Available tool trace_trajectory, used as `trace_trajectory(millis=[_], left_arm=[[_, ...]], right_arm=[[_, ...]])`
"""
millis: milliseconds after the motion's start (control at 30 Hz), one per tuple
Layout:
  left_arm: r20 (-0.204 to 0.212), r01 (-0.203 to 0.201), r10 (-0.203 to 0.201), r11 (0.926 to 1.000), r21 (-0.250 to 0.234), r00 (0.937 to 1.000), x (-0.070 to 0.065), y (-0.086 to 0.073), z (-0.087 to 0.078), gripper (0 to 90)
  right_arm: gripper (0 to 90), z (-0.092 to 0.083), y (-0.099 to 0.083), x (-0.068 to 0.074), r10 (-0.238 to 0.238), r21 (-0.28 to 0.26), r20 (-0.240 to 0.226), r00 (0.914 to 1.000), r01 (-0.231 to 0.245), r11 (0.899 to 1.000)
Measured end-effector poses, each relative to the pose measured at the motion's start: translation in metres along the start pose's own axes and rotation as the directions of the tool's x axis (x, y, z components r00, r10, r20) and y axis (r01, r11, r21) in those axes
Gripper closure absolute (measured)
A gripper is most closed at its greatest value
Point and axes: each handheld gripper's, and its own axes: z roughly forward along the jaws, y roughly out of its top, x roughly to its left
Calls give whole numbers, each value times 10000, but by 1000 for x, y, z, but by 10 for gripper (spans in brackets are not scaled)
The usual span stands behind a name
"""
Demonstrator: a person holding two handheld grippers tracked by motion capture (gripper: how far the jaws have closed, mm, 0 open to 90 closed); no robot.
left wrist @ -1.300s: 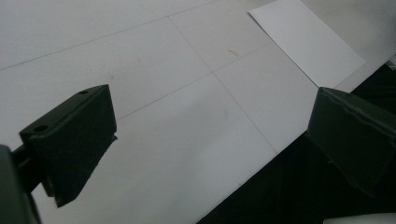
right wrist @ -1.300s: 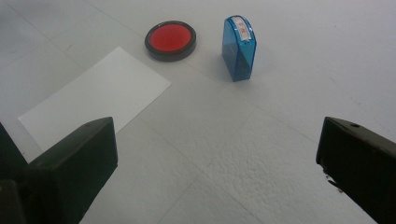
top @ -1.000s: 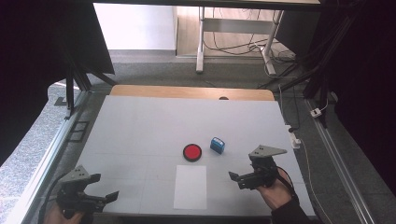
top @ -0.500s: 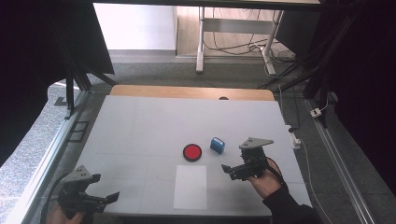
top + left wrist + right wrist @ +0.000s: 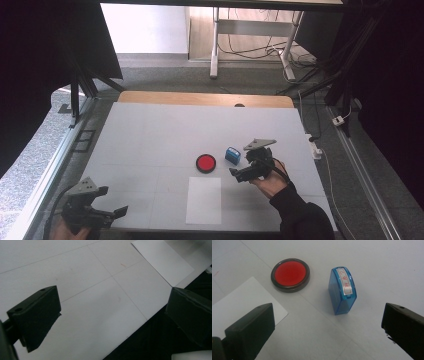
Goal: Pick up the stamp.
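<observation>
Between the spread jaws of the right tongs (image 5: 325, 327) stands the small blue translucent plastic stamp with a white label of red characters on top (image 5: 342, 291), upright on the white tabletop (image 5: 150, 135) and a little tilted in the right gripper view; nothing is clasped yet, the stamp sits ahead of the jaws and clear of both. On the high view the stamp (image 5: 232, 155) lies just beside the right tongs (image 5: 239, 172), toward the middle of the tabletop.

The risk I see lies in the stamp's shape — tall on a narrow base with rounded, glossy sides. If one jaw meets it before the other, it would likely tip or skid away; a bite on the curved top could let it squirt out. It also stands off-centre, nearer the right-hand jaw in that view, so a straight closure may push it sideways first.

Just left of the stamp rests the round ink pad with a red centre and dark metal rim (image 5: 290, 275), near but apart from it — a wide approach could nudge it. The white paper sheet (image 5: 239, 306) lies nearer the person, its corner close to the left-hand jaw, which might catch and drag it. Nothing stands directly between the jaws and the stamp.

The left tongs (image 5: 107, 212) hover released at the tabletop's near left edge, well apart, holding nothing; the sheet's corner (image 5: 162, 261) shows far off
</observation>
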Motion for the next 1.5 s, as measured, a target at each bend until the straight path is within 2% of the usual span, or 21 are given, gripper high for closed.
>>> trace_trajectory(millis=[133,400,600,700,733,767,867,1000,1100,1200,1333,1500], left_arm=[[29,-29,29,10000,22,10000,0,0,0,1],[89,-3,4,10000,-18,10000,0,0,-1,2],[82,-19,19,10000,-15,10000,0,-1,-1,3],[86,-26,26,10000,-5,10000,0,-1,-1,4],[86,-26,26,10000,-3,10000,0,-1,-1,5],[84,-29,29,10000,-3,10000,0,-1,-1,5],[108,-23,23,10000,3,9999,0,-1,-1,5],[87,-32,32,10000,14,10000,0,-1,-1,6],[68,-36,36,10000,11,10000,0,-1,-1,6],[95,-23,23,10000,15,10000,0,-1,-1,6],[69,-53,53,10000,19,10000,0,-1,-1,6],[76,-52,51,10000,22,10000,0,-1,-1,6]], right_arm=[[0,12,5,-5,2,203,-54,10000,-1,9998],[0,38,13,-13,-179,632,184,9997,167,9979],[11,46,17,-18,-256,778,246,9994,236,9967],[97,47,19,-20,-394,775,187,9990,378,9963],[158,47,21,-21,-449,709,123,9989,439,9965],[158,47,21,-21,-449,709,123,9989,439,9965],[240,48,24,-21,-546,753,121,9984,536,9957],[398,50,26,-23,-633,1002,-66,9980,636,9929],[501,51,26,-25,-735,951,-197,9971,750,9926],[583,49,27,-27,-524,837,-353,9980,552,9950],[702,49,28,-29,-594,820,-475,9971,632,9946],[712,49,29,-27,-838,914,-448,9955,876,9920]])
